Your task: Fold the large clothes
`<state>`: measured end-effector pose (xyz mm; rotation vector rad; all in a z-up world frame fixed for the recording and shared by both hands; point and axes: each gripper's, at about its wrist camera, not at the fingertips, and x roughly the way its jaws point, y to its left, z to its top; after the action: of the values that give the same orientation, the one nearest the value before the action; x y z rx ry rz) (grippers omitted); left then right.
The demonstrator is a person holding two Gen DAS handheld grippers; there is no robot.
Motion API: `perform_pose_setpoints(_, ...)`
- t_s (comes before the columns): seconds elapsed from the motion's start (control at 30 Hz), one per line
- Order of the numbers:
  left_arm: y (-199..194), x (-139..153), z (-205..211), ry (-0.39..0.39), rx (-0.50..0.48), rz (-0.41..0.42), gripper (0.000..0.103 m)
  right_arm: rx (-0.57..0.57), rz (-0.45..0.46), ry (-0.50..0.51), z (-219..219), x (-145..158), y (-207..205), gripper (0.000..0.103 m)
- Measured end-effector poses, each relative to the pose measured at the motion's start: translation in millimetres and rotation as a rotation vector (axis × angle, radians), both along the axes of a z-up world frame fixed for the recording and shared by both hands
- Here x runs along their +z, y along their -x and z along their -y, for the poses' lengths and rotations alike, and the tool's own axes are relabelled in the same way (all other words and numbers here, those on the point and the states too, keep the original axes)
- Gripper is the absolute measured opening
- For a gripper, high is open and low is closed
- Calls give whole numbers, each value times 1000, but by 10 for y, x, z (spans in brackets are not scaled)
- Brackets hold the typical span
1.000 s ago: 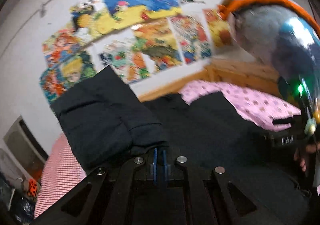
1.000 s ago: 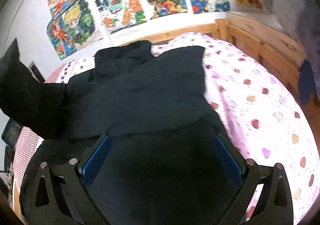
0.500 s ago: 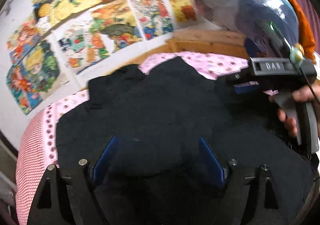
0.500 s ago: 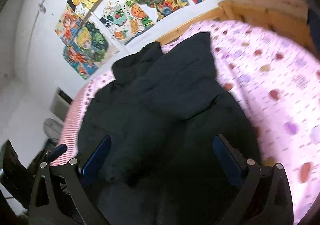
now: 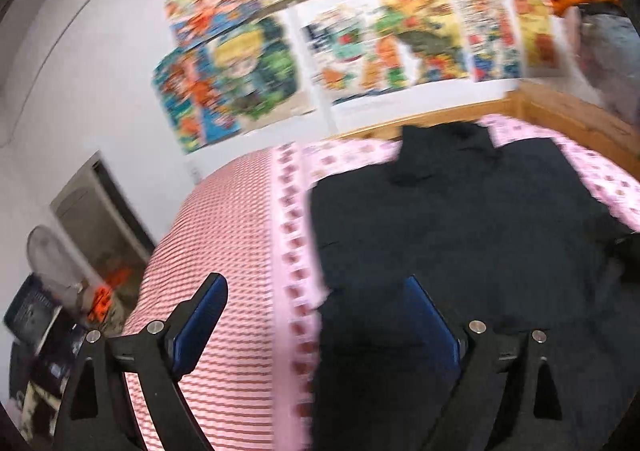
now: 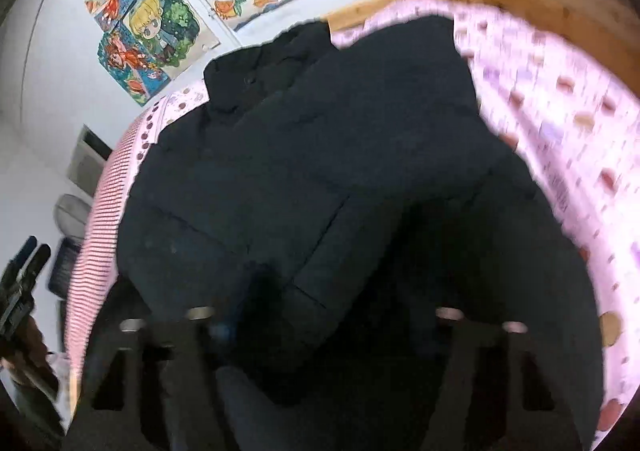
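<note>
A large black padded jacket [image 5: 460, 219] lies spread on the bed, collar toward the wall, with a sleeve folded across its body [image 6: 340, 139]. My left gripper [image 5: 318, 315] hangs over the jacket's left edge. Its jaws are opening and hold nothing: one blue pad is over the striped sheet, the other over black cloth. My right gripper [image 6: 320, 327] is low over the jacket's near part, blurred. Its jaws are closing, still apart, with a thick fold of jacket between them. Whether the pads touch the fold is hidden in the dark.
The bed has a pink spotted sheet [image 6: 560, 123] and a red-striped part [image 5: 224, 251]. A wooden frame [image 5: 568, 119] runs behind and to the right. Colourful posters [image 5: 360, 43] cover the wall. A fan [image 5: 52, 263] and clutter stand on the floor at left.
My left gripper let go of the raised sleeve, opened wide and swung left to the jacket's edge. My right gripper sank toward the jacket and its jaws began to draw together.
</note>
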<state>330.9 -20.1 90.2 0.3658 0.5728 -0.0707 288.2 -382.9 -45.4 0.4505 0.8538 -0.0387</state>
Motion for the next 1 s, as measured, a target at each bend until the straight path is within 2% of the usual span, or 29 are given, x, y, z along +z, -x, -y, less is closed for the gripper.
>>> perform_pose_setpoints(0.03,-35,-17,-68,2,9,2,90,-5,20,33,-21,87,-16,8)
perform_pose_setpoints(0.1,-83,-36,-151,6,16,8,90,5,75,44,17,293,-71,4)
perform_pose_setpoints(0.17,-169,-65,-180,11,19,1,90,-7,115,89,73,489,-102,3)
perform_pose_setpoints(0.23,-250,-105,-165,20,17,-14,90,-52,175,177,120,721,-163,3)
perform_pose_setpoints(0.3,-328,-186,-111,32,13,-31,90,-82,199,243,184,830,-237,3)
perform_pose_setpoints(0.4,-525,-340,21,65,11,-75,90,-109,178,362,259,860,-438,3)
perform_pose_setpoints(0.47,-681,-444,84,87,11,-107,90,-117,134,427,266,753,-612,4)
perform_pose_setpoints(0.57,-901,-626,197,82,-27,-145,90,-116,50,534,186,597,-821,12)
perform_pose_setpoints(0.63,-1055,-742,239,76,-38,-187,90,-112,42,579,101,552,-851,24)
perform_pose_setpoints(0.7,-1163,-816,255,86,-45,-219,90,-105,91,598,0,555,-781,69)
perform_pose_setpoints(0.73,-1199,-839,259,85,-44,-232,90,-114,133,612,-46,568,-748,74)
perform_pose_setpoints(0.8,-1289,-967,293,65,-30,-272,91,-71,140,636,-141,532,-773,75)
perform_pose_setpoints(0.9,-1357,-1164,340,49,-4,-323,96,-3,42,632,-182,339,-951,75)
perform_pose_setpoints(0.97,-1361,-1252,351,55,10,-332,102,30,-30,590,-147,173,-1072,75)
perform_pose_setpoints(1.0,-1362,-1301,345,63,18,-335,103,33,-51,564,-110,98,-1111,78)
